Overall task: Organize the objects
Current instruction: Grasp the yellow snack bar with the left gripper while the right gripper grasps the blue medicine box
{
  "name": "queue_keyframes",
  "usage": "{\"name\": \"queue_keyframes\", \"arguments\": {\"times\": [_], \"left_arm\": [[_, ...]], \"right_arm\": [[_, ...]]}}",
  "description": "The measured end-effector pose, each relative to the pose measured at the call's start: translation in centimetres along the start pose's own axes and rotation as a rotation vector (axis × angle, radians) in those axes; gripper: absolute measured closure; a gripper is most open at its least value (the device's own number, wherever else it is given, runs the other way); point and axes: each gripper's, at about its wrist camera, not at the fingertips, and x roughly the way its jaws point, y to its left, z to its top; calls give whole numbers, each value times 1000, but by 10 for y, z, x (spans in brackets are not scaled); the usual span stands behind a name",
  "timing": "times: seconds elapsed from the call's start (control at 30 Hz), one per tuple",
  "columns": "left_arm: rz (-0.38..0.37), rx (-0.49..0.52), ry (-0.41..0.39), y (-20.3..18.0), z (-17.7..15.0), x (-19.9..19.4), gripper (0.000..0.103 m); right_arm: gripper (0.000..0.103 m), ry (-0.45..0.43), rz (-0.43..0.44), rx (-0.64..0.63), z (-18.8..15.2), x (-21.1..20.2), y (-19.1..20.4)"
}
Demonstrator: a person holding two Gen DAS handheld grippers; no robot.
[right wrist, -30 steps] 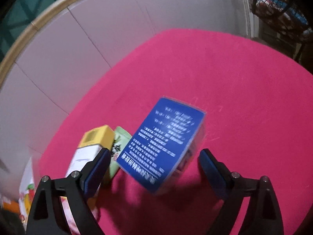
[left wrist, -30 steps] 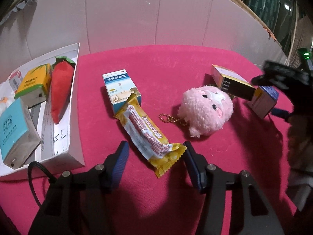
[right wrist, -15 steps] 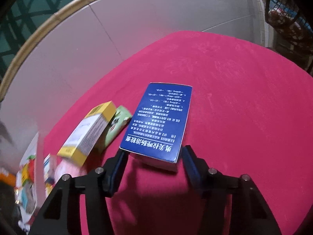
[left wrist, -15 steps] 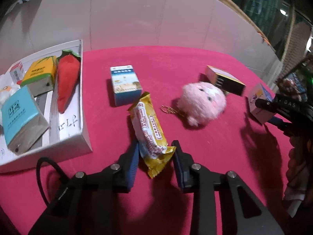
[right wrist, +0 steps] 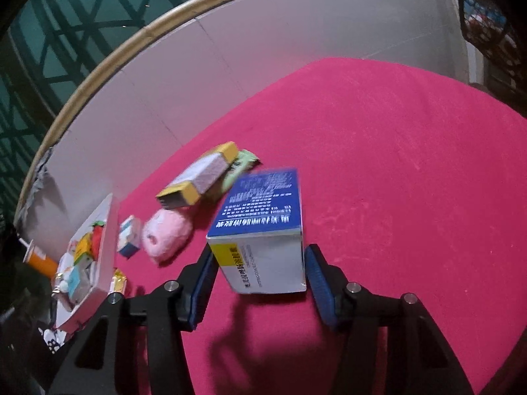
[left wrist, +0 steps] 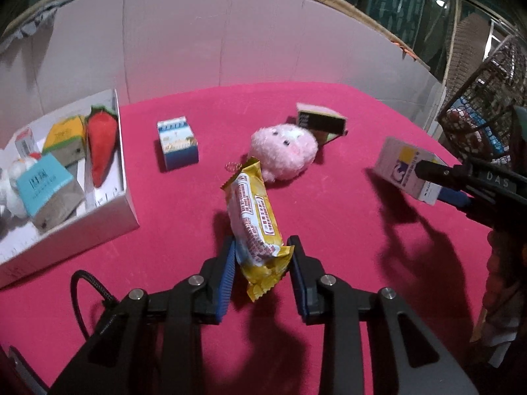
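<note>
Both lifted: left hand-held gripper (left wrist: 262,260) clamps one snack bar (left wrist: 255,219), right hand-held gripper (right wrist: 260,271), jaws just closing, one blue box (right wrist: 263,227).

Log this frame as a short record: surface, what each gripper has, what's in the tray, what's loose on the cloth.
surface: red cloth
left gripper: shut on yellow snack packet, lifted
right gripper: shut on blue and white box
white tray: plush carrot, small cartons
loose: pink plush toy, blue milk carton, yellow-edged box
</note>
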Motion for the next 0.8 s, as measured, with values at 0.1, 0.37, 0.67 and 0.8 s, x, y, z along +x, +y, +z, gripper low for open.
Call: {"name": "queue_keyframes", "arguments": {"times": [0.1,0.37,0.67,0.8], "left_arm": [[4,17,-33,-7,6,-6,73],[12,-14,-92,-1,12,-27,73],[26,-58,-158,19,13,-52,73],[31,-71,-182,26,13,-61,73]], "right_arm": [[48,-18,46,-27,3,-10,11],[48,-53,126,-102,-1,-35,50],[48,-63,179,-165,-3,-52,85],[48,-67,194,-194,-5,-57,100]]}}
